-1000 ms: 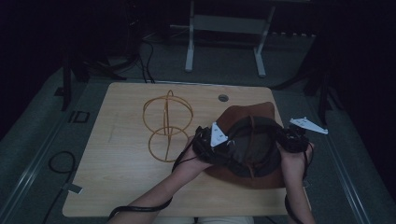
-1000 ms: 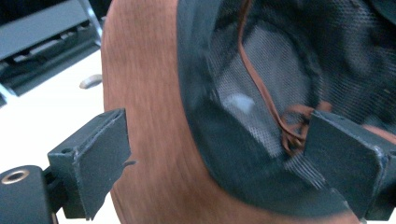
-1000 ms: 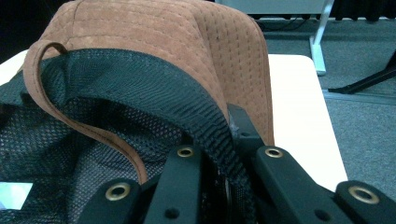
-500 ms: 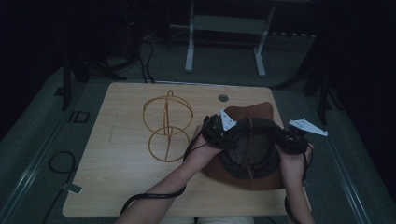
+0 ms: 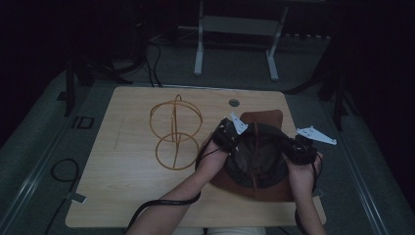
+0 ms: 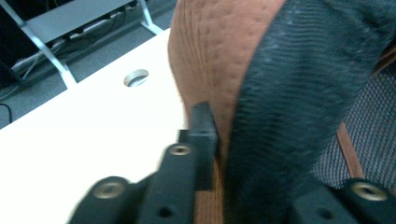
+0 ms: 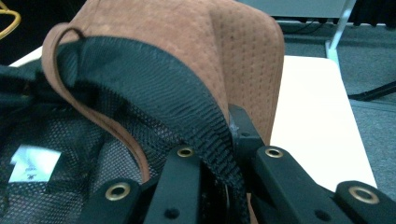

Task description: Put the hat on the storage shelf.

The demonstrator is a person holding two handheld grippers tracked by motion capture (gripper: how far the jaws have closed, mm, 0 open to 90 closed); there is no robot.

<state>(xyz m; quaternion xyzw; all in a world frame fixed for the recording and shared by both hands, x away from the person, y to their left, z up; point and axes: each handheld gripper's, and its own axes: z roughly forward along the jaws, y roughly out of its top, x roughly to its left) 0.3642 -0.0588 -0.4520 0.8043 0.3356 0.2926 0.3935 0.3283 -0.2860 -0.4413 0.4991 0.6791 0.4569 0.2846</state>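
hat (image 5: 257,156): brown suede, upside down on the right half of the tabletop (image 5: 127,196), dark mesh lining up, held between both grippers.
left gripper (image 5: 226,136): at the hat's left edge; in its own view (image 6: 212,140) the jaws are clamped on the hat's edge, suede against one jaw, black band against the other.
right gripper (image 5: 298,149): at the hat's right edge; in its own view (image 7: 219,154) the jaws pinch the ribbed black band and suede together.
high view alone: wire frame (image 5: 174,132) of yellow hoops left of the hat, apart from it; a round hole (image 5: 234,103) in the tabletop behind the hat; both forearms reaching in; a cable looping from the left gripper.
left gripper view alone: stitched rows and perforations in the suede (image 6: 210,51), and a brown strap (image 6: 348,151) across the mesh.
right gripper view alone: white label (image 7: 35,163) inside the hat, print unreadable; a thin brown cord (image 7: 116,128) along the lining.
hard to make out: high view is dim, so jaw contact cannot be told there; the left gripper's far jaw is hidden behind the black band; the hat's near brim is partly covered by the hands.
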